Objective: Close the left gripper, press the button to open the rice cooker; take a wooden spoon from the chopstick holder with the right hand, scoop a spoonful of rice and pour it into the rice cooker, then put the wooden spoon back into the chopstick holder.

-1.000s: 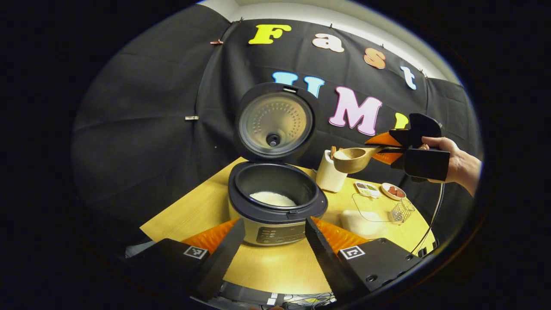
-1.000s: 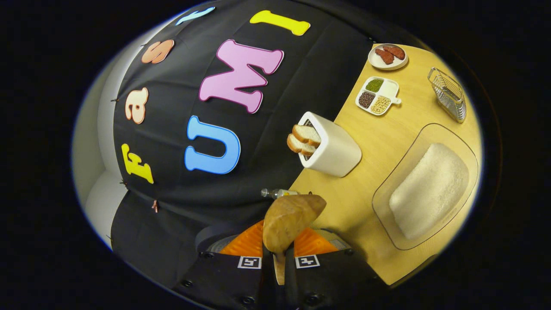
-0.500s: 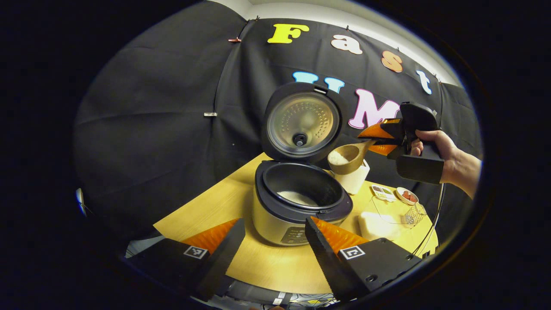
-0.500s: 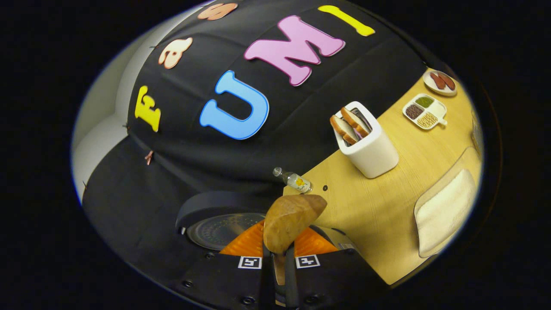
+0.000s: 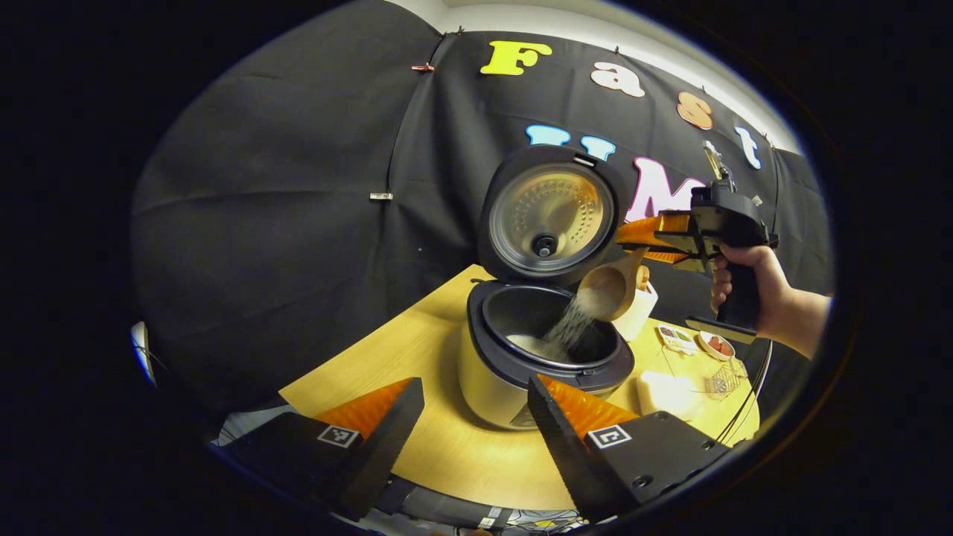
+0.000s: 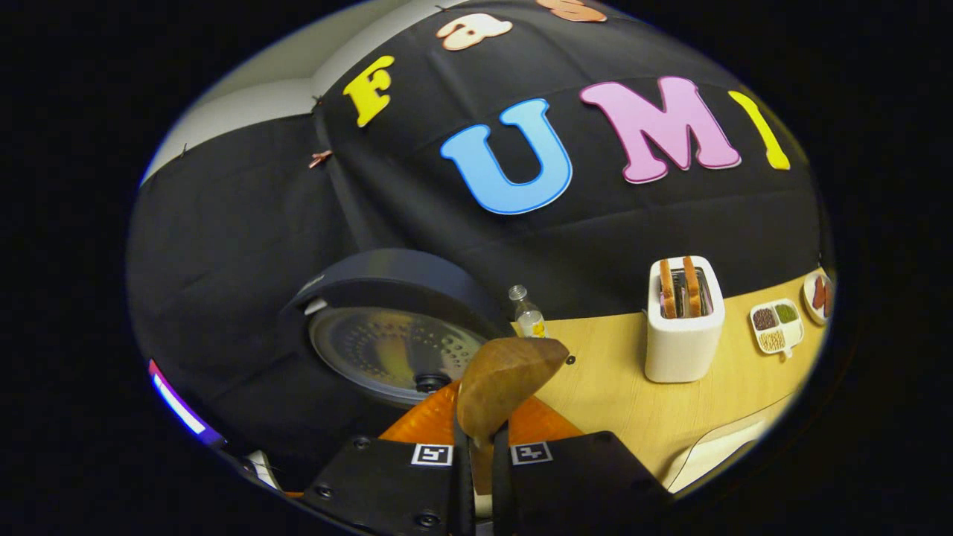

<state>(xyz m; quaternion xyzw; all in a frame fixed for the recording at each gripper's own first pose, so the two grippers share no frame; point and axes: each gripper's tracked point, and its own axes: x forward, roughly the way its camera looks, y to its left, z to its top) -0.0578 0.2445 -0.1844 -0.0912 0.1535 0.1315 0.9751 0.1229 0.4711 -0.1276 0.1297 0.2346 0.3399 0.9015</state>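
Right gripper (image 6: 476, 454) has its jaws clenched on the wooden spoon (image 5: 610, 286) handle, bowl tipped over the open rice cooker (image 5: 547, 350) with rice (image 5: 569, 327) spilling into the pot. Left gripper (image 5: 476, 417) sits low over the tabletop (image 5: 447, 454), jaws spread and gripping nothing, cooker just ahead between them.

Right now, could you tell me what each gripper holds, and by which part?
The right gripper holds the brown wooden spoon by its handle; the left gripper holds nothing.
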